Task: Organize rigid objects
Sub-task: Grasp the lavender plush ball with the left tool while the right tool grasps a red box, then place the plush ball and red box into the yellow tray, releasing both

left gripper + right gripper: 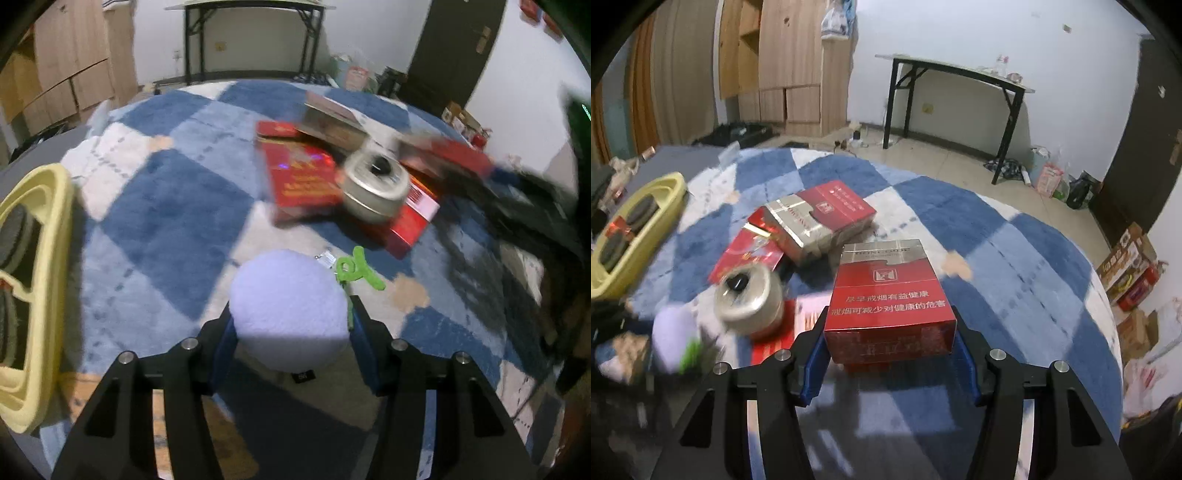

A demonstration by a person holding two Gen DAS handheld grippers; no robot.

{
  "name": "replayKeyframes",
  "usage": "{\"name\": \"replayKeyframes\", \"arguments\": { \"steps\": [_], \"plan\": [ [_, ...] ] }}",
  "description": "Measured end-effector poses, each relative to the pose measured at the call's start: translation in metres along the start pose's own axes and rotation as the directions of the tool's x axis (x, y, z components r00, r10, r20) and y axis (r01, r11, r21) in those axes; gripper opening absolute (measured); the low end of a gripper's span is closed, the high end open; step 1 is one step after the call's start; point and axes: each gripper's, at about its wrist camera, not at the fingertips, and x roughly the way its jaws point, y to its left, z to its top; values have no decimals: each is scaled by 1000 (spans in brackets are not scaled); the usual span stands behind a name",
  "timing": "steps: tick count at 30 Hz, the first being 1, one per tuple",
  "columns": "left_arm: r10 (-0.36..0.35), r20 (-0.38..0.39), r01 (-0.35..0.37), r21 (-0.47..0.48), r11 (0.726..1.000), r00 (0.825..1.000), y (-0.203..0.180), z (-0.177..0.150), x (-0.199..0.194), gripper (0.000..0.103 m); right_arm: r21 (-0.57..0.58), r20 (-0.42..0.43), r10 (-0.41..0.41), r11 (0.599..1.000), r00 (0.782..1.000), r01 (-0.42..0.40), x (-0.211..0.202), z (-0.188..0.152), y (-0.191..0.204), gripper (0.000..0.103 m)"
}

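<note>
Left gripper (pixel 290 325): jaws closed onto a pale lilac plush ball (pixel 288 306), pinched at its widest girth, blue pads pressing both flanks. Green loop tag (pixel 354 269) sticking out at upper right, clear of the pads. Soft item, so likely being pulled out of the way rather than sorted with the hard goods.

Right gripper (pixel 890 328): jaws clamped on a red cigarette pack (pixel 886 295), gripped across the narrow sides near the bottom end, printed face up, silver top pointing away. Square hold, no visible tilt; suits setting it down flat. Whether lifted or resting on the rug (pixel 1015 258): cannot tell for certain.

Beyond the jaws, on the blue-and-white checked rug: a second, larger red and silver carton (pixel 820 221) lying flat, overlapping a red flat box (pixel 746 254). Round metal tin (pixel 748 295) with a dark knob standing on the red boxes, just left of the held pack. All loosely heaped, blurred by motion.

Far left: yellow tray (pixel 670 186) with dark round pieces in its compartments, well apart from the pile. Probable destination for some rigid items, as a guess.

Task judged at an early stage: heap unsorted.
</note>
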Motion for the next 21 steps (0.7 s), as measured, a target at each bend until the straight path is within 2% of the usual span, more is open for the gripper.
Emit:
{"name": "replayKeyframes", "arguments": {
  "steps": [5,8,11,14,19,21],
  "plan": [
    [33,4,-33,-11,999,999,14,0,-11,57,34,10,-32,999,999,32,-51,-49,-21,57],
    [37,48,-35,-32,999,998,20,11,-37,57,61,30,-34,998,999,32,-78,-54,-31,56],
    [45,103,-41,-41,998,994,34,25,-78,57,54,96,-30,998,995,25,-108,-39,-21,56],
    [71,158,-66,-34,997,985,64,40,-120,57,23,160,9,1000,987,-13,-136,-13,10,56],
    [193,201,-167,-138,976,961,147,36,-181,57,-25,242,97,995,965,-94,-167,27,78,57],
    [225,217,-181,-202,962,950,181,28,-199,57,-34,253,145,989,956,-141,-174,40,110,57]
  ]
}}
